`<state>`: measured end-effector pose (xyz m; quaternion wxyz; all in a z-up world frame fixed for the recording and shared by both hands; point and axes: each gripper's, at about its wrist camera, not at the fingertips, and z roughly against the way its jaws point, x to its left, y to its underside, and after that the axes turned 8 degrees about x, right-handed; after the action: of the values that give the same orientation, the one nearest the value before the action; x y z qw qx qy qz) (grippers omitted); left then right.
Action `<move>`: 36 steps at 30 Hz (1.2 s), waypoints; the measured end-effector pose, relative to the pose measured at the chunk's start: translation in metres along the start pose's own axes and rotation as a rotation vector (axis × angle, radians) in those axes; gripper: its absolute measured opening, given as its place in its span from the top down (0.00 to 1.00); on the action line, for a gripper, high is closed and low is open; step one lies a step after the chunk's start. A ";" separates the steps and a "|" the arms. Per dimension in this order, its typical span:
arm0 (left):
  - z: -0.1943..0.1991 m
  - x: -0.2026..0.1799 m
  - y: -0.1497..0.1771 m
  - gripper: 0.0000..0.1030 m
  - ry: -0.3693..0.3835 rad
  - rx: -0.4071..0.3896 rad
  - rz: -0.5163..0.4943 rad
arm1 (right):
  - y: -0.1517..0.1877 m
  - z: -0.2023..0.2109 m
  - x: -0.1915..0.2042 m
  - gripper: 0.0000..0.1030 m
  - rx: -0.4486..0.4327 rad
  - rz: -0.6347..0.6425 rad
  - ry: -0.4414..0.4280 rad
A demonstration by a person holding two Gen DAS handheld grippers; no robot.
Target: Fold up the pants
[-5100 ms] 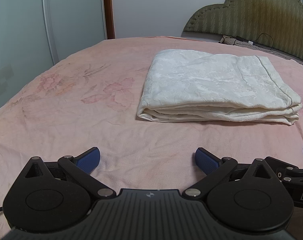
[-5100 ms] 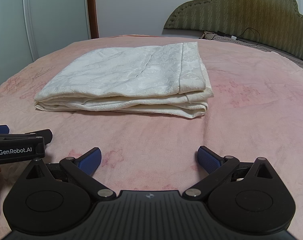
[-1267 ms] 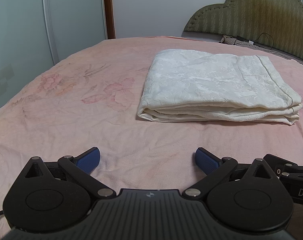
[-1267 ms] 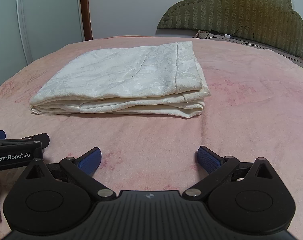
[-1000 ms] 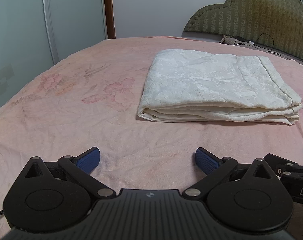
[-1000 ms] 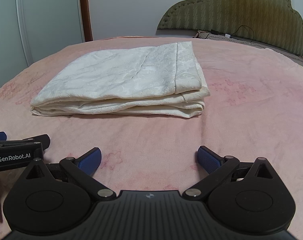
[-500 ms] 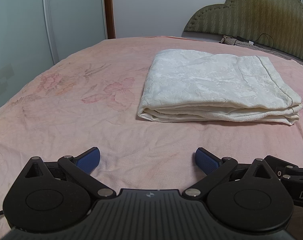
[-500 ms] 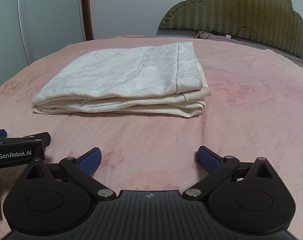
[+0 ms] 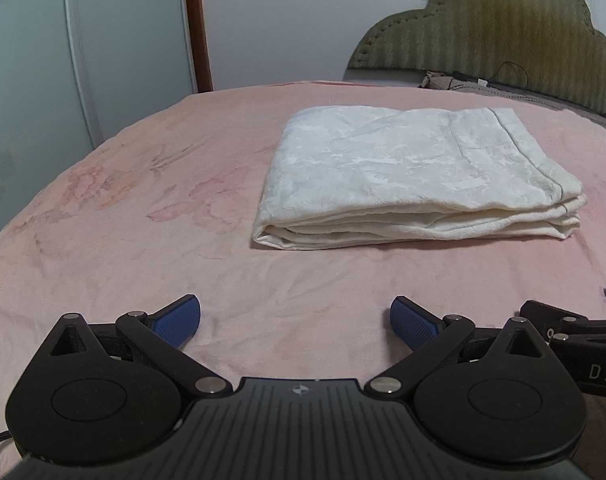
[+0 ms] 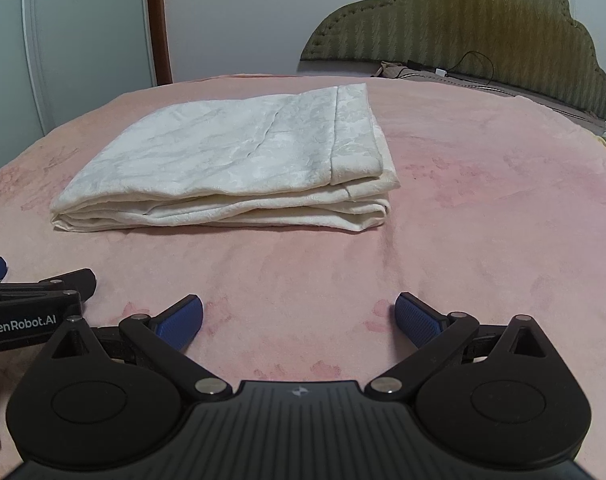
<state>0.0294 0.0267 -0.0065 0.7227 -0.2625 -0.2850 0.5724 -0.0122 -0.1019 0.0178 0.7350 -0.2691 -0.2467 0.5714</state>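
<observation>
The white pants [image 9: 415, 172] lie folded in a flat rectangular stack on the pink bed cover [image 9: 143, 208]. They also show in the right wrist view [image 10: 231, 168]. My left gripper [image 9: 295, 320] is open and empty, low over the cover, well short of the stack's near edge. My right gripper [image 10: 299, 320] is open and empty too, just as far back from the stack. Each gripper's black body shows at the edge of the other's view.
A padded olive headboard [image 9: 503, 28] stands at the far right with a cable and small items [image 10: 439, 70] at its foot. Pale wardrobe doors [image 9: 43, 60] and a brown door frame [image 9: 197, 24] stand beyond the bed's left edge.
Almost nothing has changed. The right gripper's view has drifted very slightly; both grippers stay open and the folded pants lie still.
</observation>
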 end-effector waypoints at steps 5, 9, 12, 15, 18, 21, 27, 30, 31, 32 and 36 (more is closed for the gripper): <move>-0.002 0.001 -0.001 0.00 0.007 0.014 0.009 | 0.000 0.000 -0.001 0.00 0.005 -0.001 -0.004; -0.002 0.002 -0.001 0.00 0.008 0.017 0.011 | 0.000 -0.001 -0.001 0.00 0.005 -0.002 -0.005; -0.002 0.001 -0.001 0.00 0.008 0.017 0.011 | 0.000 -0.001 -0.001 0.00 0.006 -0.001 -0.004; -0.002 0.001 -0.001 0.00 0.008 0.017 0.011 | 0.000 -0.001 -0.001 0.00 0.005 -0.002 -0.005; -0.003 0.002 -0.001 0.00 0.010 0.018 0.012 | 0.000 -0.001 -0.001 0.00 0.005 -0.002 -0.005; -0.003 0.002 -0.001 0.00 0.009 0.018 0.012 | 0.000 -0.001 0.000 0.00 0.006 -0.001 -0.004; -0.003 0.002 -0.001 0.00 0.009 0.019 0.013 | 0.000 -0.001 0.000 0.00 0.007 0.002 -0.003; -0.003 0.002 -0.001 0.00 0.006 0.020 0.014 | 0.000 -0.001 -0.001 0.00 0.007 0.001 -0.004; -0.003 0.002 -0.001 0.00 0.006 0.020 0.015 | 0.000 -0.002 0.000 0.00 0.007 0.001 -0.005; -0.003 0.002 -0.001 0.00 0.007 0.021 0.016 | -0.001 -0.002 0.000 0.00 0.007 0.000 -0.006; -0.003 0.002 -0.001 0.00 0.009 0.023 0.019 | -0.001 -0.002 0.000 0.00 0.008 0.000 -0.006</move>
<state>0.0331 0.0285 -0.0077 0.7215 -0.2596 -0.2728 0.5810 -0.0099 -0.1029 0.0174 0.7351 -0.2646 -0.2468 0.5733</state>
